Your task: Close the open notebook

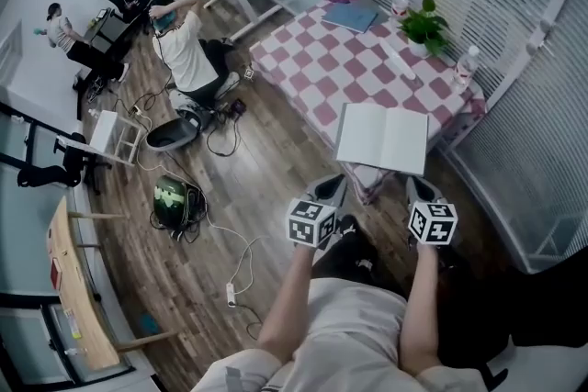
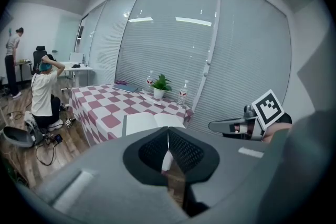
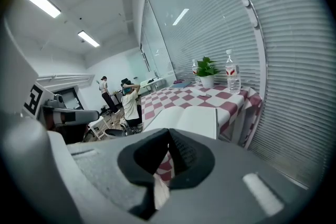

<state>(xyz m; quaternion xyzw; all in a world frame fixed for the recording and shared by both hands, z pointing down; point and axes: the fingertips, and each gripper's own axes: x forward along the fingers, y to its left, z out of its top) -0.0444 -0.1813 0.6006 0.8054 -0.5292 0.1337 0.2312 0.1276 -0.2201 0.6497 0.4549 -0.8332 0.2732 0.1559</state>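
Head view: my left gripper (image 1: 329,189) and right gripper (image 1: 421,190), fingers (image 2: 181,150) pressed together and empty, hover near the open white paper notebook (image 1: 383,139) on the pink-checked worktop (image 1: 312,60)

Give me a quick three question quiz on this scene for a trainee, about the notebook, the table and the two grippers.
1. True or false: the notebook lies open at the near edge of the checkered table.
2. Pick one: what stands on either side of the potted plant? A. water bottles B. mugs C. laptops
3. Fill in: the left gripper and the right gripper each have their jaws ___, with nothing between them.

Key: 1 true; 2 A; 3 shut.
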